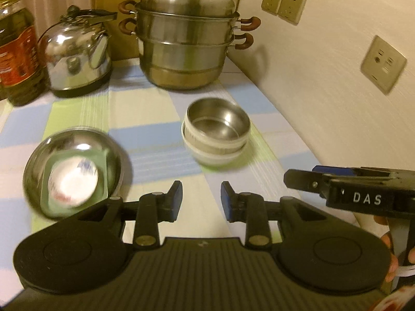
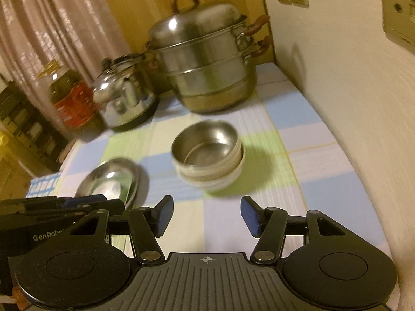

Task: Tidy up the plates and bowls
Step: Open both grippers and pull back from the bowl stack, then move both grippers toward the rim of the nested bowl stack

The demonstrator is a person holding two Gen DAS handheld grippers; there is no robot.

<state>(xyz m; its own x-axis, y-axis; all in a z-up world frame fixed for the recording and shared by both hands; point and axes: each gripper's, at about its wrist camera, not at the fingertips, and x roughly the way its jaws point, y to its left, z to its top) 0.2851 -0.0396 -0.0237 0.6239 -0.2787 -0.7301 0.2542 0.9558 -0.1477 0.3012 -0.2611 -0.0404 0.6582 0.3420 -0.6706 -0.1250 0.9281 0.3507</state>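
Note:
A steel bowl sits nested in a white bowl on the checked tablecloth, ahead of both grippers; the stack also shows in the right wrist view. A shiny steel plate lies to the left, reflecting a label; it also shows in the right wrist view. My left gripper is open and empty, short of the bowls. My right gripper is open and empty, just before the bowl stack. It appears at the right of the left wrist view.
A tall steel steamer pot stands at the back by the wall. A steel kettle and an oil bottle stand at the back left. The wall with sockets runs along the right edge of the table.

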